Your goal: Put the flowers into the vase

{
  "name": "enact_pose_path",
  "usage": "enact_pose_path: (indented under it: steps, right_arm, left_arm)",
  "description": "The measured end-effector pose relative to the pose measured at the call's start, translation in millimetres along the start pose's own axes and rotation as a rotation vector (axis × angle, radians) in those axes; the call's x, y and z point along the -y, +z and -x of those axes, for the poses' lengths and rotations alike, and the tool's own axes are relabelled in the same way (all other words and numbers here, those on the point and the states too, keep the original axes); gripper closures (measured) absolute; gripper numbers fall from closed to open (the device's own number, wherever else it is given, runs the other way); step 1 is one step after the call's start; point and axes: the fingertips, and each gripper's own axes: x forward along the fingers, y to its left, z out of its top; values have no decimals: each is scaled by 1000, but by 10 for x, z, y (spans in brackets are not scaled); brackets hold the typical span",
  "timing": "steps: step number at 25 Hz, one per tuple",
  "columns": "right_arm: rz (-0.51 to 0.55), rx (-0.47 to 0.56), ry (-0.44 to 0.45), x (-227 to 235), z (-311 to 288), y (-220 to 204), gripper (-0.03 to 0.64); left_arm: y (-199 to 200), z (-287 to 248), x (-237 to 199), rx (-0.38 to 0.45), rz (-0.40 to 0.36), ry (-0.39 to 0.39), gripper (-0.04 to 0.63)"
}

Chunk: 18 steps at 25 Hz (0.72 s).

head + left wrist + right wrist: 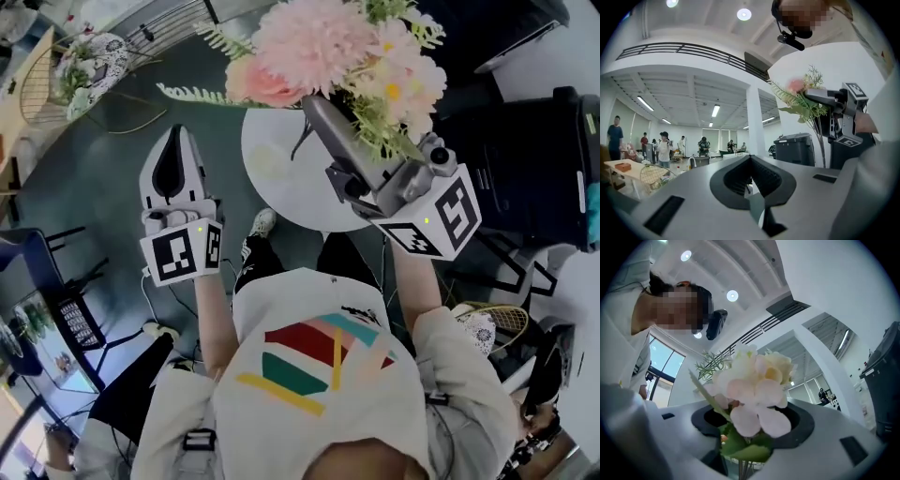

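A bunch of pink, cream and yellow artificial flowers [328, 47] with green fern sprigs stands up out of my right gripper [314, 105]. Its jaws are shut on the stems, and it is raised and tilted upward over a white round table [281, 178]. The blooms [754, 390] fill the right gripper view and hide the jaw tips. My left gripper [175, 133] is held level at the left, shut, with nothing in it. The left gripper view looks past its shut jaws and shows the bouquet [801, 93] to the right. No vase shows in any view.
Large black bins [525, 159] stand to the right of the table. A black chair [56, 272] and a screen are at the lower left. A wire chair [42, 84] with greenery is at the upper left. Several people stand far off [661, 145] in the hall.
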Motion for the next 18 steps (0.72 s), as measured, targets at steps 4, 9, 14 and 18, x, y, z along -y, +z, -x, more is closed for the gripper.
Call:
enact_pose_path:
  steps: [4, 9, 14, 18]
  right_arm:
    - [45, 17, -48, -246, -42, -75, 339]
    - [211, 39, -132, -526, -16, -218, 339]
    - [199, 110, -173, -525, 54, -329, 339]
    - [165, 112, -191, -520, 91, -626, 339]
  left_arm:
    - [-54, 42, -1, -20, 31, -67, 589]
    - [-262, 115, -30, -57, 67, -119, 589]
    - [-240, -2, 86, -47, 14, -198, 589]
    - [-451, 36, 155, -95, -1, -255, 589]
